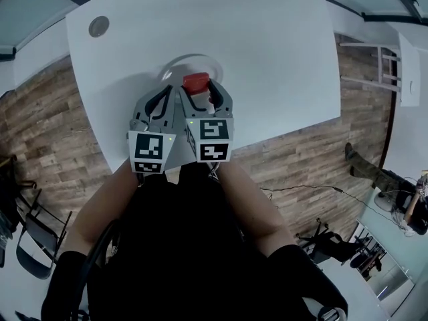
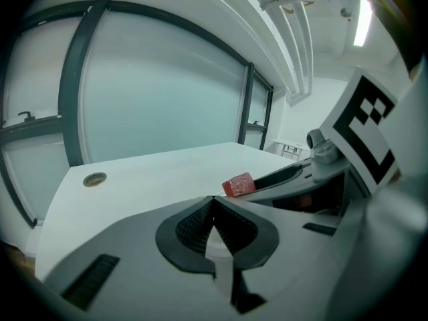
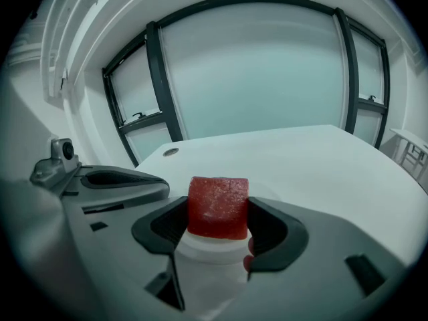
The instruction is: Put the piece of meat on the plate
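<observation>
Head view: a white rectangular table (image 1: 267, 45) on wood-plank flooring (image 1: 40, 112), with a round grey grommet (image 1: 99, 26) near one corner. Both grippers are held side by side over the near edge. A round white plate (image 1: 215, 61) lies on the table just beyond them.

Right gripper view: the right gripper (image 3: 219, 210) is closed on a red, cube-shaped piece of meat (image 3: 217, 199). Its dark ribbed pads (image 3: 170, 225) press against the piece's two opposite sides. The piece stands upright between the jaw tips and rises above them. Beneath it shows the plate's pale round surface (image 3: 208, 251); whether the meat touches it cannot be told. In the head view the meat (image 1: 195, 80) sits at the plate's near edge, between the jaws of the right gripper (image 1: 198, 87).

Left gripper view: the left gripper (image 2: 214, 202) has its jaws together, tips meeting, with nothing between them. The meat (image 2: 239, 184) appears to its right, just beside it, held by the right gripper (image 2: 294, 176). In the head view the left gripper (image 1: 164, 93) hovers at the plate's near-left edge.
</observation>
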`<state>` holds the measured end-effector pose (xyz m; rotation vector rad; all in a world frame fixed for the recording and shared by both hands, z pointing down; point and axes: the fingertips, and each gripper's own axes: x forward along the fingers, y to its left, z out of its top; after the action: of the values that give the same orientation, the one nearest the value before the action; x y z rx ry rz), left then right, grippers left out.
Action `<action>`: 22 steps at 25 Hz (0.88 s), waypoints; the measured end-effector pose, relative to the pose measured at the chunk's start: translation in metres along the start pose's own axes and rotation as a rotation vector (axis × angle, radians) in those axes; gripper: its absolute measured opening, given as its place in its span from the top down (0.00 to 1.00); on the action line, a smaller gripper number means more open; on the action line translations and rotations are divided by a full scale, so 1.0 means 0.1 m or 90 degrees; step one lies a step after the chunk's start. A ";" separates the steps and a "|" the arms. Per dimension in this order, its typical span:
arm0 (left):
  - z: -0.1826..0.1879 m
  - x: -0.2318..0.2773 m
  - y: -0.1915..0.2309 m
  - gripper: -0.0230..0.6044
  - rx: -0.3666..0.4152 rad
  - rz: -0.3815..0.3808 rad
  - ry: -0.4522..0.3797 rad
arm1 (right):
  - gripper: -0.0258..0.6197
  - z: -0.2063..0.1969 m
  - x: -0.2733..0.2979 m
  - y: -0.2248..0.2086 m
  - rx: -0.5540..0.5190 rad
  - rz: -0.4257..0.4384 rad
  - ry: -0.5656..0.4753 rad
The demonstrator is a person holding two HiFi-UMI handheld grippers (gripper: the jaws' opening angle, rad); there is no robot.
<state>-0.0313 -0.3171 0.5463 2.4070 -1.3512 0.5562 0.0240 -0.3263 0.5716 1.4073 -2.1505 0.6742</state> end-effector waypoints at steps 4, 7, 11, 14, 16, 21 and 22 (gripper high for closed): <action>0.00 0.03 0.01 0.96 -0.009 -0.001 0.002 | 0.53 -0.03 0.06 0.00 0.002 0.001 0.016; -0.02 0.04 0.01 0.96 -0.014 -0.001 0.004 | 0.53 -0.05 0.09 0.01 0.003 0.004 0.028; -0.03 0.06 0.00 0.96 -0.016 -0.001 0.006 | 0.53 -0.09 0.12 -0.03 0.001 -0.001 0.037; -0.04 0.05 0.02 0.96 -0.016 0.000 0.007 | 0.53 -0.10 0.13 -0.01 0.003 -0.002 0.044; -0.04 0.05 0.02 0.96 -0.018 0.001 0.007 | 0.53 -0.10 0.15 0.00 0.003 -0.004 0.051; -0.06 0.08 0.03 0.96 -0.023 0.000 0.009 | 0.53 -0.11 0.19 0.02 0.005 -0.003 0.076; -0.06 0.08 0.03 0.96 -0.024 -0.001 0.009 | 0.53 -0.11 0.20 0.02 0.004 -0.005 0.080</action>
<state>-0.0310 -0.3215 0.5553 2.3698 -1.3425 0.5426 0.0159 -0.3323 0.5923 1.3380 -2.0464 0.7464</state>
